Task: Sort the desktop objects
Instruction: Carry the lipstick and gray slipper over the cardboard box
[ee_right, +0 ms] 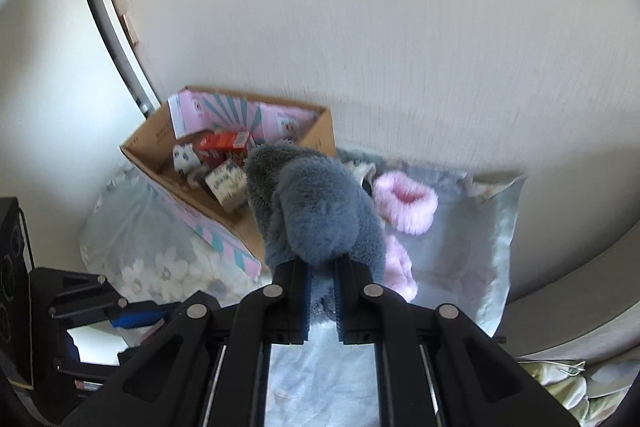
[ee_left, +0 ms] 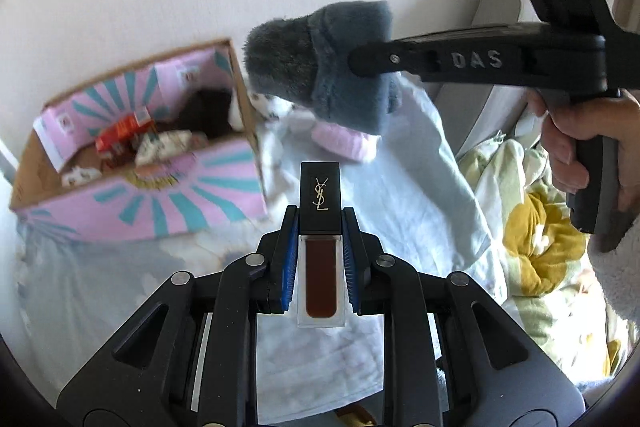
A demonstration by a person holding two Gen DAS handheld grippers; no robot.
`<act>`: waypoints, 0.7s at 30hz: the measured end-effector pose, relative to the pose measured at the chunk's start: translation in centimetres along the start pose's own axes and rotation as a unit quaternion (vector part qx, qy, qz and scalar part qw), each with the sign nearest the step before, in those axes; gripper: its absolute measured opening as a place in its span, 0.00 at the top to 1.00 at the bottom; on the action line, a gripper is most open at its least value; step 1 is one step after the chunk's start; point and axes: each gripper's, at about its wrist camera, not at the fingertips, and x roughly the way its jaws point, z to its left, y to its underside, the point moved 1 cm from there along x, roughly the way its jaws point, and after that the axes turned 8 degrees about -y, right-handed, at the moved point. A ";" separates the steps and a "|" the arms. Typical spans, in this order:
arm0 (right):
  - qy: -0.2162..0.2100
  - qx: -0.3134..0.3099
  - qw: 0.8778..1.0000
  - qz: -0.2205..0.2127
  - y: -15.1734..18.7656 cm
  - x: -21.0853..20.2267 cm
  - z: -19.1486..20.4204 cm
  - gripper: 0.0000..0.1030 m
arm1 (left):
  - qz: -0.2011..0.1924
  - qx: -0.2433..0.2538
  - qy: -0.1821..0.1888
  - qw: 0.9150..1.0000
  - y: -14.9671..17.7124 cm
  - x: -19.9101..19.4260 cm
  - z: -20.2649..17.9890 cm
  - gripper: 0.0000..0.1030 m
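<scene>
My left gripper [ee_left: 320, 223] is shut on a lip-gloss tube [ee_left: 321, 267] with dark red fluid and a black cap bearing a gold logo, held lengthwise above the pale blue cloth [ee_left: 420, 195]. My right gripper [ee_right: 322, 267] is shut on a grey plush slipper [ee_right: 316, 211], which hangs lifted above the cloth; the left wrist view shows that slipper [ee_left: 320, 67] clamped by the right gripper [ee_left: 360, 63] coming from the right. A cardboard box [ee_left: 240, 75] with pink and teal lining stands at the left, holding red packets and small cartons.
A pink fluffy slipper [ee_right: 406, 207] lies on the cloth [ee_right: 472, 255] right of the box [ee_right: 152, 143], against the cream wall. A floral quilt [ee_left: 536, 247] is bunched at the right. A person's hand [ee_left: 580, 143] grips the right tool's handle.
</scene>
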 end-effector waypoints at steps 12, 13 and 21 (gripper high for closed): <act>0.023 0.001 0.999 -0.034 -6.0 -1.5 4.0 0.91 | -0.035 -0.007 -0.024 0.999 -6.1 -3.2 9.7 0.83; 0.024 0.000 0.999 -0.035 -6.4 -1.3 4.3 0.91 | -0.034 -0.013 -0.024 0.999 -6.6 -3.2 11.0 0.83; 0.014 -0.007 1.000 -0.022 -9.7 2.3 7.7 0.91 | -0.021 -0.037 -0.035 0.998 -9.5 -2.1 20.1 0.83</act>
